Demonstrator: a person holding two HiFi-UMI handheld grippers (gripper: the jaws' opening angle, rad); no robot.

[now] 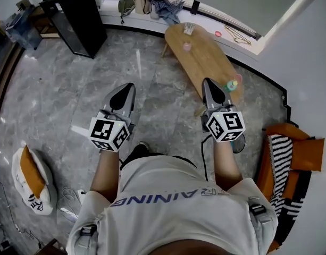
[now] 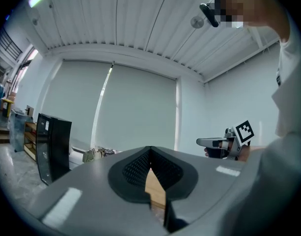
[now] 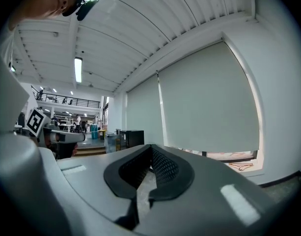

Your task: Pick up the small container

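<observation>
Both tongs were closed and empty. In the left gripper view the left gripper (image 2: 150, 149) had its jaws met at the tip, with only a sliver of pale wood showing through the slit lower down. In the right gripper view the right gripper (image 3: 151, 147) had its jaws pressed together the same way, with grey floor behind the slit.

In the head view the left gripper (image 1: 129, 86) sat left of centre and the right gripper (image 1: 208, 81) right of centre. Both pointed toward the top of the frame, well apart from each other, each held by a bare forearm above the person's white shirt (image 1: 178, 201).

The right gripper's tip lay over the near end of an oval wooden table (image 1: 205, 62) that ran toward the upper middle of the frame. A cluster of small green, yellow and pink pieces (image 1: 233, 83) stood on that near end, just right of the right gripper's tip. A small pink container (image 1: 187, 46) stood further up the tabletop, apart from both tongs. These items were too small to make out in detail.

A black cabinet (image 1: 72, 15) stood at the upper left on the grey marble floor (image 1: 56, 89). Clothes and bags (image 1: 152, 3) lay on the window ledge at the top. A striped orange cushion (image 1: 287, 163) sat at the right edge, and a white bag (image 1: 30, 182) at the lower left.
</observation>
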